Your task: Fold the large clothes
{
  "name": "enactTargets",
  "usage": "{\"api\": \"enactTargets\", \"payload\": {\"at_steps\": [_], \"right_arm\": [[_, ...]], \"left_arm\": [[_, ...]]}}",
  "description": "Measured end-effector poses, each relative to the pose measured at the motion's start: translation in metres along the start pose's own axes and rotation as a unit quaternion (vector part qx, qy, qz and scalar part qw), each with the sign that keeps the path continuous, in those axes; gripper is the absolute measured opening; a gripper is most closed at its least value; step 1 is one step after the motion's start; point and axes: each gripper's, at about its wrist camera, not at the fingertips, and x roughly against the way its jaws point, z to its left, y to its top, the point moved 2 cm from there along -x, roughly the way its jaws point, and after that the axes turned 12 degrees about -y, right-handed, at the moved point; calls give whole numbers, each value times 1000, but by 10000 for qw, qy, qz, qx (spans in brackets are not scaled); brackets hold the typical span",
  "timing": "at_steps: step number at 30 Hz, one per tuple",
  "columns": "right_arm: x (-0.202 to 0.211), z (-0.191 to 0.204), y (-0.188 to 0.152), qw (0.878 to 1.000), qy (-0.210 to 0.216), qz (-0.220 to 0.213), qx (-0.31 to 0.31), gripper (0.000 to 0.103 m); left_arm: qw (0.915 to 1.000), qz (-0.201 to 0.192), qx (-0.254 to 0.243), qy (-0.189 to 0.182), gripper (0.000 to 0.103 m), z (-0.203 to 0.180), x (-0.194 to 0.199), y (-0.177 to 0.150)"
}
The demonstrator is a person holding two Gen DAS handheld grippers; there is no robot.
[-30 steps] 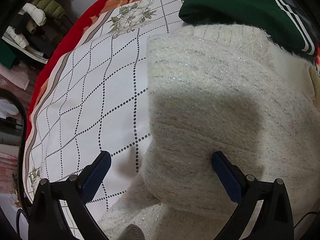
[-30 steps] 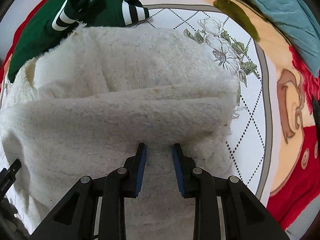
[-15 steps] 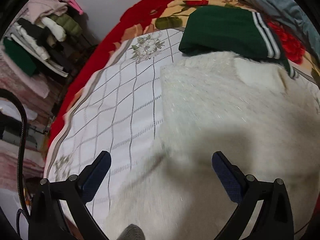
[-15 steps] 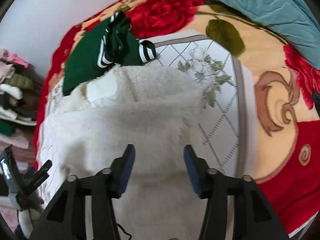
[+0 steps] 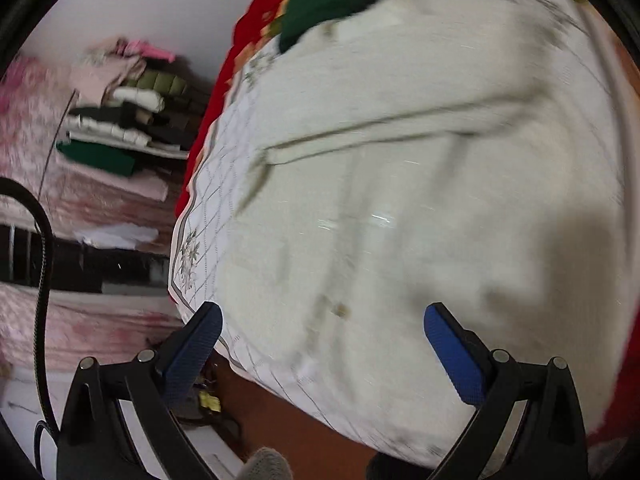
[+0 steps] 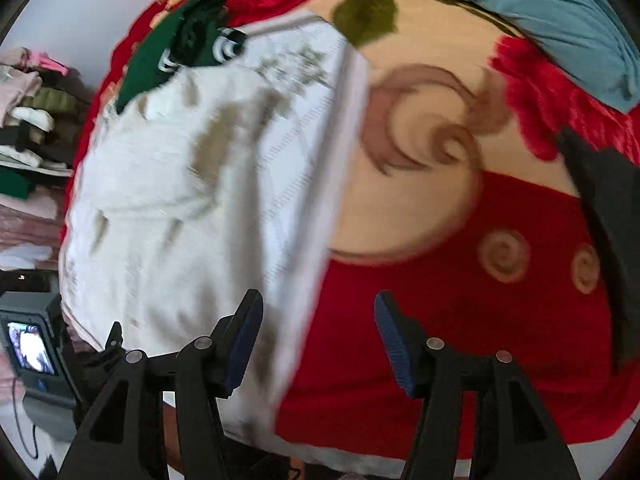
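The fluffy cream-white knitted sweater (image 5: 420,208) lies folded on the white sheet with a dotted diamond grid (image 5: 208,216), spread over the red floral plush blanket (image 6: 460,304). A dark green garment with white stripes (image 6: 184,40) touches the sweater's far edge. The left gripper (image 5: 322,344) hangs above the sweater, released, its 2 blue pads wide apart and empty. The right gripper (image 6: 318,340) is opening with nothing between its jaws, above the sheet's edge and the blanket. Both views are smeared, so the fold lines seem uncertain.
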Motion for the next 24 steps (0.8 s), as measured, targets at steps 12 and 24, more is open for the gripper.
{"api": "enactTargets", "payload": {"at_steps": [12, 24], "right_arm": [[-17, -75, -16, 9990, -324, 255, -177, 60], [-48, -58, 10, 9991, -181, 335, -185, 60]], "left_arm": [[9990, 439, -22, 28, 103, -131, 11, -26], [9951, 671, 691, 211, 76, -115, -49, -3]]}}
